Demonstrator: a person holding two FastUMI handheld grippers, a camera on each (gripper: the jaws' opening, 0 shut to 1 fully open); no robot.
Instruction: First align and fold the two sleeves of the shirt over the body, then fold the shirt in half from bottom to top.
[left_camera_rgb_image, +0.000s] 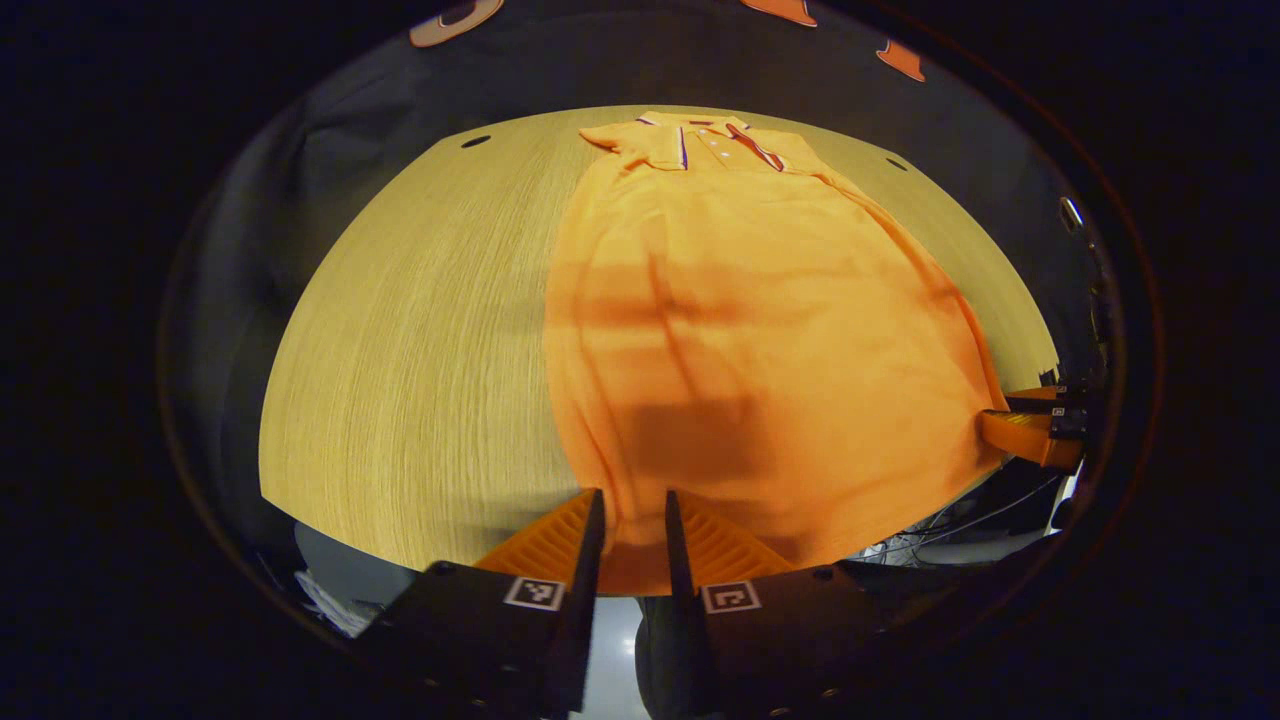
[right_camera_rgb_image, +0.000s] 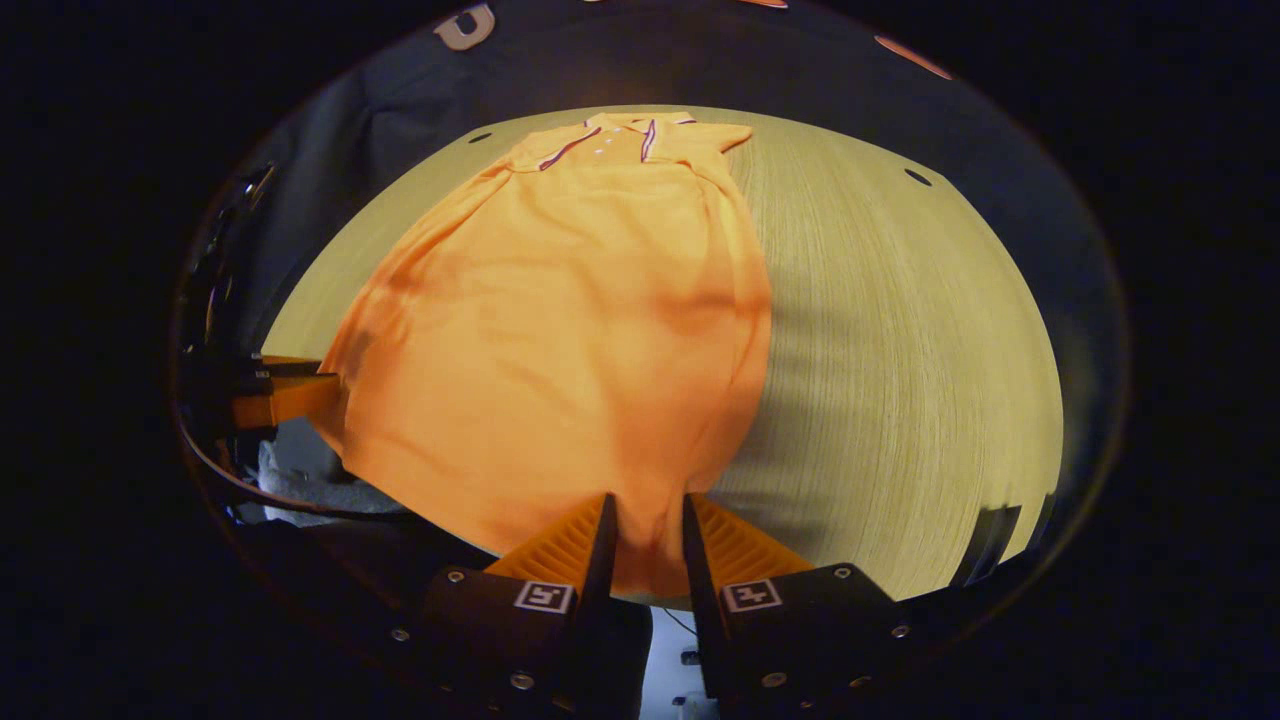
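- Left gripper view: orange shirt (left_camera_rgb_image: 740, 330) lies flat on the wooden worktop (left_camera_rgb_image: 420, 360), collar at 12 o'clock, hem at 6 o'clock by the near edge.
- Sleeves look folded in over the body; one folded sleeve (left_camera_rgb_image: 640, 145) sits just beside the collar at 11 o'clock.
- Left hand-held gripper (left_camera_rgb_image: 633, 510) is at 6 o'clock, its two fingers on either side of the hem with a narrow gap; fabric runs between them, so it looks clenched on the shirt's bottom edge, though the contact itself is hard to make out.
- At 3 o'clock the right hand-held gripper (left_camera_rgb_image: 1035, 425) meets the other hem corner at the worktop's edge.
- Right gripper view: shirt (right_camera_rgb_image: 570, 330) covers the left half of the worktop (right_camera_rgb_image: 900, 350), collar at 12 o'clock, hem toward 6 o'clock.
- Right hand-held gripper (right_camera_rgb_image: 650, 515) is at 6 o'clock, fingers close together with the hem corner running down between them; it appears to be grasping the cloth.
- At 9 o'clock the left hand-held gripper (right_camera_rgb_image: 285, 395) touches the far hem corner.
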